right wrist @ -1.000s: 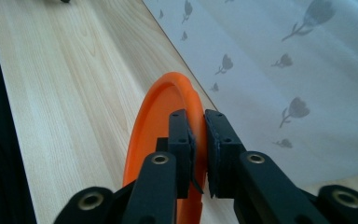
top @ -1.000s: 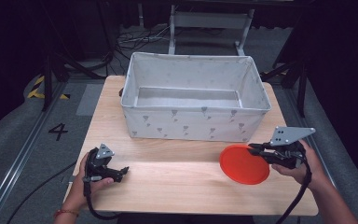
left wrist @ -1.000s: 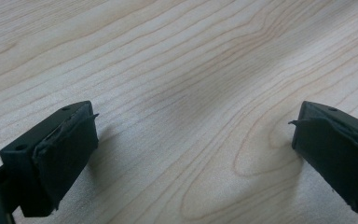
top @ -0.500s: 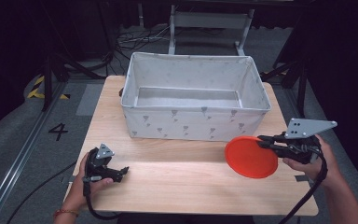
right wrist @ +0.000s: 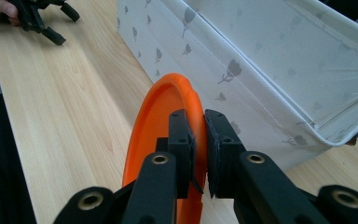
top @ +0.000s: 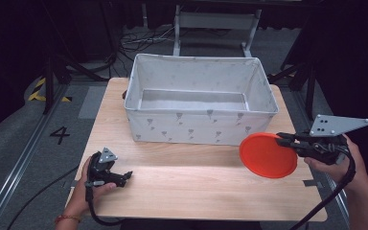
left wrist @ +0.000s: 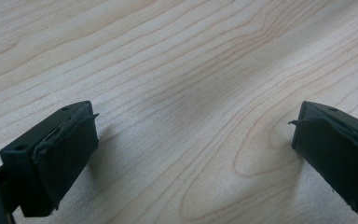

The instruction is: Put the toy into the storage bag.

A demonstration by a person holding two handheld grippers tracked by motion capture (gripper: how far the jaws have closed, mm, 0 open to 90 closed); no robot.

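Half the orange plate [right wrist: 161, 135] hides behind the clamped right gripper [right wrist: 198, 140].

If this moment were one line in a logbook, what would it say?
right gripper: shut on orange plate rim, held above table | left gripper: open, resting on table | fabric bin: nothing visible inside

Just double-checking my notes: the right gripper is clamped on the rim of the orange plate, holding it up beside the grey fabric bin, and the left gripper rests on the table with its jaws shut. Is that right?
Not quite. The left gripper rests on the table with its jaws wide open, as the left gripper view shows. The rest holds: the right gripper clamps the orange plate by its rim beside the fabric bin.
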